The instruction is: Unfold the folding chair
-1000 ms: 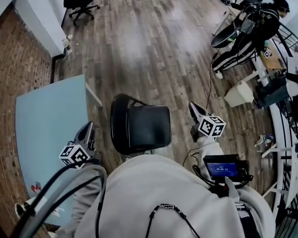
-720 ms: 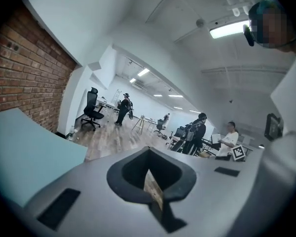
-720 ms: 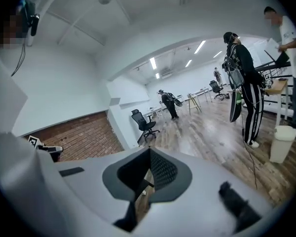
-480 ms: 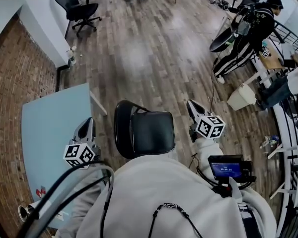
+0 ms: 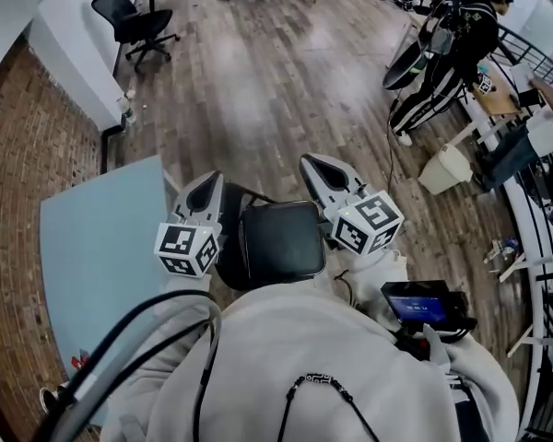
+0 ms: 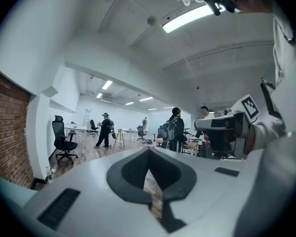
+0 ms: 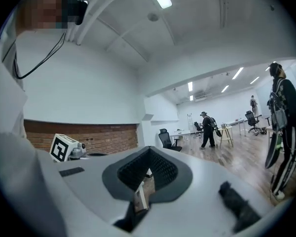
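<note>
Chair (image 5: 278,243), the folding kind, stood opened on the wooden floor (image 5: 258,90), seat flat, just in front of the person and beside a pale blue desk (image 5: 92,247). Left hand-held gripper (image 5: 205,194) and right hand-held gripper (image 5: 321,168) hovered above its two sides, both clenched and empty.

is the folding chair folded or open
Open: in the head view the folding chair stands with its seat spread flat, facing up.

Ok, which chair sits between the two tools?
The black folding chair, close below the camera; the wheeled office chair stands far off, at upper left.
</note>
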{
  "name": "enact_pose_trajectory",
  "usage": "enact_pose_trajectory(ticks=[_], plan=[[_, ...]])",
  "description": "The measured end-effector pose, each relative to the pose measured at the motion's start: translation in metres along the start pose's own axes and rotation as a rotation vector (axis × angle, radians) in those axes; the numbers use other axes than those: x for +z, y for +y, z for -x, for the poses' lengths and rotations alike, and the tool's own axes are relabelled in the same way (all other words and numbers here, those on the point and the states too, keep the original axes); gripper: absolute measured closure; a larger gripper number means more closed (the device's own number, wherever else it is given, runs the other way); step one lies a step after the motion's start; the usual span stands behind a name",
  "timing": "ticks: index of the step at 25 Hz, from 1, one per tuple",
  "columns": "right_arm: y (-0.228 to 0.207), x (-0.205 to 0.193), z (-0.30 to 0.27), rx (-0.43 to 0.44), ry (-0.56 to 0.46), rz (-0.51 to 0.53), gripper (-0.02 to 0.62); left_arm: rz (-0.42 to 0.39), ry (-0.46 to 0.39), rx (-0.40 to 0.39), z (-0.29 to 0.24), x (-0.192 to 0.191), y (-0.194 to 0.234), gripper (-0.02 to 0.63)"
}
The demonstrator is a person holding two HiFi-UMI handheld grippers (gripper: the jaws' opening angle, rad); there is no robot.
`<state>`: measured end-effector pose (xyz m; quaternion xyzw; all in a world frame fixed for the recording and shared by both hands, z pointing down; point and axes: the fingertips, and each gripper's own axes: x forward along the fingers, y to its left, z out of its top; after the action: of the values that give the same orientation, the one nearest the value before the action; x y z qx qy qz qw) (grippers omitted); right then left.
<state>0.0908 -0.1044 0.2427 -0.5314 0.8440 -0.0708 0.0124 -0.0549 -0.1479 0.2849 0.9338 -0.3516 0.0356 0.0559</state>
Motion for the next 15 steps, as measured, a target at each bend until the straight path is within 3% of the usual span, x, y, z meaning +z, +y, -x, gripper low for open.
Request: enact_pose_trajectory(ticks=[6, 15], plan=[[0.011, 0.011, -0.011, 0.011, -0.007, 0.010, 0.588, -0.003, -0.050, -0.017, -0.028, 0.026, -0.020, 0.603], [0.011, 0.004, -0.016, 0.000, 0.030, 0.000, 0.588, -0.021, -0.054, -0.052, -0.032, 0.032, -0.034, 0.603]])
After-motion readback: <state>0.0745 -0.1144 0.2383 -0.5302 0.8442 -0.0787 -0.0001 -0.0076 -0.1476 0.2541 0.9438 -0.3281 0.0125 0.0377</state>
